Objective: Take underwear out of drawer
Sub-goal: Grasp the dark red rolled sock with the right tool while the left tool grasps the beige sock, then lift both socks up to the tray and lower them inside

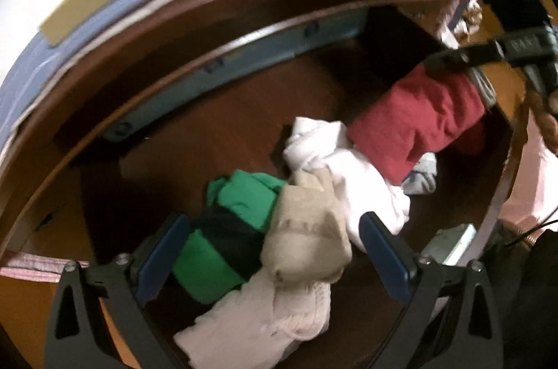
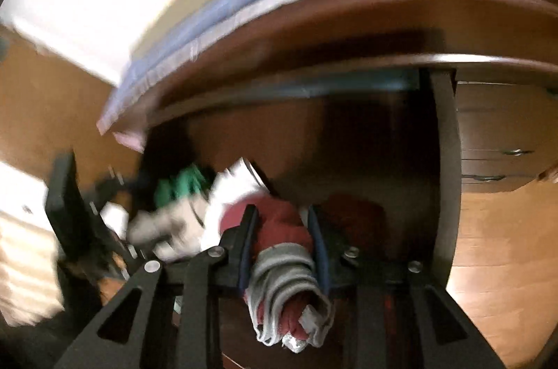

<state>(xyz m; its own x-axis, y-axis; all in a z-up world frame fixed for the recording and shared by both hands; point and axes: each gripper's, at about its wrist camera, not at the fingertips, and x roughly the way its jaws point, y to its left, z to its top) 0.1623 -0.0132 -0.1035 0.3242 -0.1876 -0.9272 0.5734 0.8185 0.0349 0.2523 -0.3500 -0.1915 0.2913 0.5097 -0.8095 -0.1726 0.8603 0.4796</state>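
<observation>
Already the right tool [image 2: 283,215] is clenched on the red underwear [image 1: 418,121], its two blue-padded fingers pinching the rolled garment just above the grey striped waistband [image 2: 289,268], which bunches toward the camera. The grip sits high on the roll, probably so the whole piece lifts clear of the pile in one pull. The underwear lies at the right end of the open drawer [image 1: 223,111], touching the white cloth [image 1: 348,170] beside it. The left tool [image 1: 275,229] hangs released over the near left part, fingers wide on either side of a beige sock [image 1: 307,229] and a green garment [image 1: 244,198], gripping neither. It may be waiting to hold the heap down, or to take the next piece.
</observation>
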